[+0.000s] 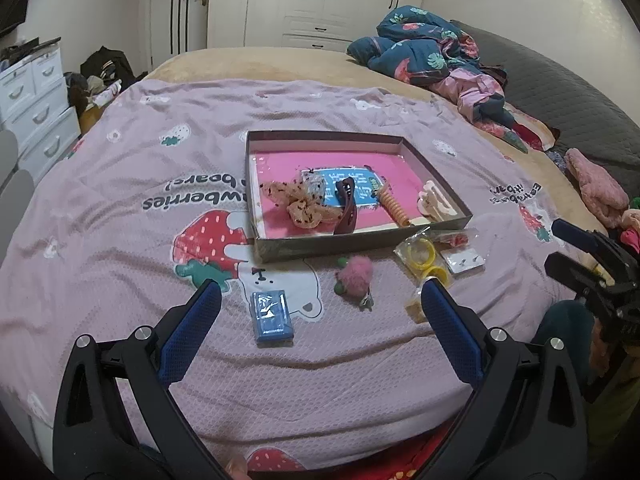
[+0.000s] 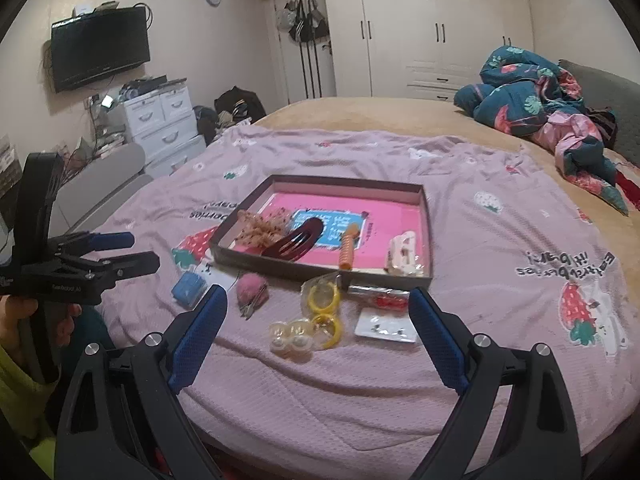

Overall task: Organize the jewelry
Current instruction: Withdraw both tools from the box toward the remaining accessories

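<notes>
- Your left gripper (image 1: 322,300) and right gripper (image 2: 318,308): both spread, empty.
- Box (image 2: 320,270) holds four pieces, probably hair clips.
- Blue case (image 1: 273,317), pink pompom (image 1: 355,276), yellow rings (image 2: 326,308), earring card (image 2: 386,328) still outside.

My left wrist camera looks low along my spread fingers across the pink bedspread (image 1: 160,152), the open box (image 1: 352,240) mid-frame, near. My right wrist camera faces likewise from further right; both share the box, bedspread and wardrobe (image 2: 432,28) at top.
</notes>
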The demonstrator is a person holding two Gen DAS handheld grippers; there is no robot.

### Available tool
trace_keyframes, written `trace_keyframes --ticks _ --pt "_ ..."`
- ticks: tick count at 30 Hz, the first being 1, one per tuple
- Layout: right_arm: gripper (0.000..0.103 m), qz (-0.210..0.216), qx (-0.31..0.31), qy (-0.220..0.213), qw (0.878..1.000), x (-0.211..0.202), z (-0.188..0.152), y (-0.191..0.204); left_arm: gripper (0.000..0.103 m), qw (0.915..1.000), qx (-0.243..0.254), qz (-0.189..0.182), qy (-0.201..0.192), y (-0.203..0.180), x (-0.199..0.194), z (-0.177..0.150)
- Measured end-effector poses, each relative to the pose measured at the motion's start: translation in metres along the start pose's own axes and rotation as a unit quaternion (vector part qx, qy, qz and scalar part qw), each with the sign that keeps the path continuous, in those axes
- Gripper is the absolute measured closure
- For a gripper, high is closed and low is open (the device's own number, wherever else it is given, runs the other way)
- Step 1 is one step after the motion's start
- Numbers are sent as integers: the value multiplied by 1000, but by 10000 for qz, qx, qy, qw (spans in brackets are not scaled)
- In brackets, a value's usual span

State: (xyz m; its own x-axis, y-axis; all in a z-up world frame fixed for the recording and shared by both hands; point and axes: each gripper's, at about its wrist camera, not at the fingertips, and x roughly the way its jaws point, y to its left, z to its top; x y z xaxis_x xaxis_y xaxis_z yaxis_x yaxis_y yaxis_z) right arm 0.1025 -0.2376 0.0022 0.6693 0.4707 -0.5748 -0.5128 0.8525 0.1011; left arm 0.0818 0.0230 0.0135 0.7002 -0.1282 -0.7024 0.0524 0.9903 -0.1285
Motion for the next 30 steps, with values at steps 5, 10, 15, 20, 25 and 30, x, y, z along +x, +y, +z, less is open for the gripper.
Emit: trace_keyframes --ticks 5,10,15,20,25,30 --pt "12 67 -60 158 9998 14 -5 9 9 9999 -59 20 96 4 8 -3" --pt "12 74 -68 301 9995 28 -11 15 9 9998 -85 43 194 8 17 -8" --pt "12 43 -77 465 9989 43 -16 17 9 9993 -168 55 334 15 29 -13" --pt "12 -4 -128 651 9978 62 -23 22 9 9985 -260 83 484 22 44 -18" --pt "21 -50 -214 873 9959 86 -31 27 9 9975 -376 110 582 31 55 -24" --pt "28 -75 -200 1121 9935 111 -37 26 10 9965 -549 181 597 44 64 -28"
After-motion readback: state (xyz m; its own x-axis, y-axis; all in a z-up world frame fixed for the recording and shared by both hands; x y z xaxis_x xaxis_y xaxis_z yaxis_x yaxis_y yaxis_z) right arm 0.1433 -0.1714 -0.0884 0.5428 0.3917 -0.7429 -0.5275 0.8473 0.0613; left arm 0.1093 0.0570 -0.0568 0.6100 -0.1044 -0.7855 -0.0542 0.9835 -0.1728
